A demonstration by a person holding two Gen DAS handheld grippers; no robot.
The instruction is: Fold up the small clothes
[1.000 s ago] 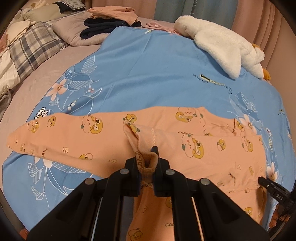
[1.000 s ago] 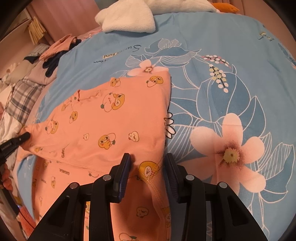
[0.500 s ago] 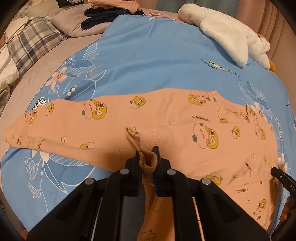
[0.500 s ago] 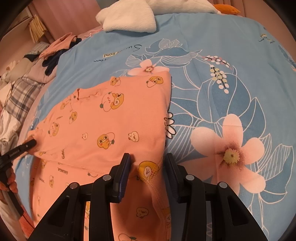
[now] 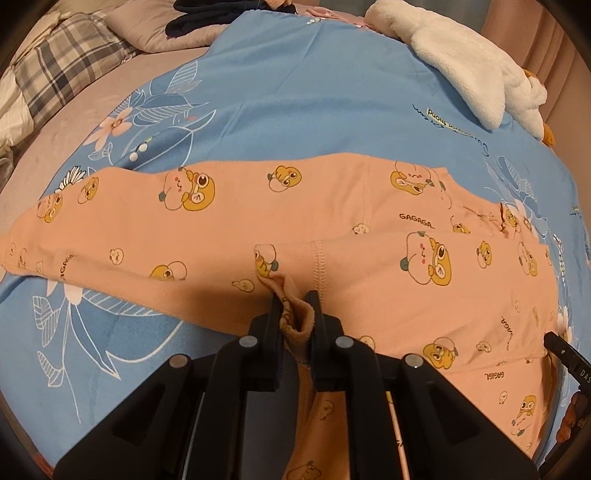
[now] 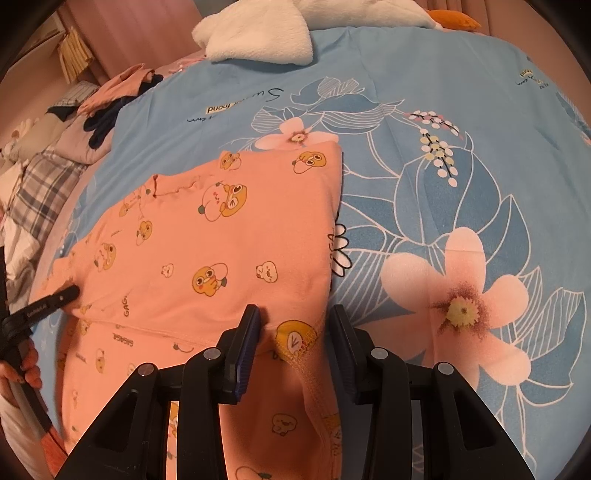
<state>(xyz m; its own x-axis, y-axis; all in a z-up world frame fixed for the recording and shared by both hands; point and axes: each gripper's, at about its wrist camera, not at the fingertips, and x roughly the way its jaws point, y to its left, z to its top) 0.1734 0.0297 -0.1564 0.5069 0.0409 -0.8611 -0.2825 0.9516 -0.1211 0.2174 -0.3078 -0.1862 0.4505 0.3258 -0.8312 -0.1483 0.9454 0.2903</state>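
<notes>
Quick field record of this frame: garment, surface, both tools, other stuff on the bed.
garment: peach cartoon-print top, spread on the bed, lower part folded up over it
surface: blue floral sheet
left tool: shut on a bunched fold of the top
right tool: jaws astride the hem corner, gaps at both pads
other: white fleece item at the far edge; plaid bedding beside the sheet

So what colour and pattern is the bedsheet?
The bedsheet is blue with pink flowers and white-outlined leaves, clearest in the right wrist view.
</notes>
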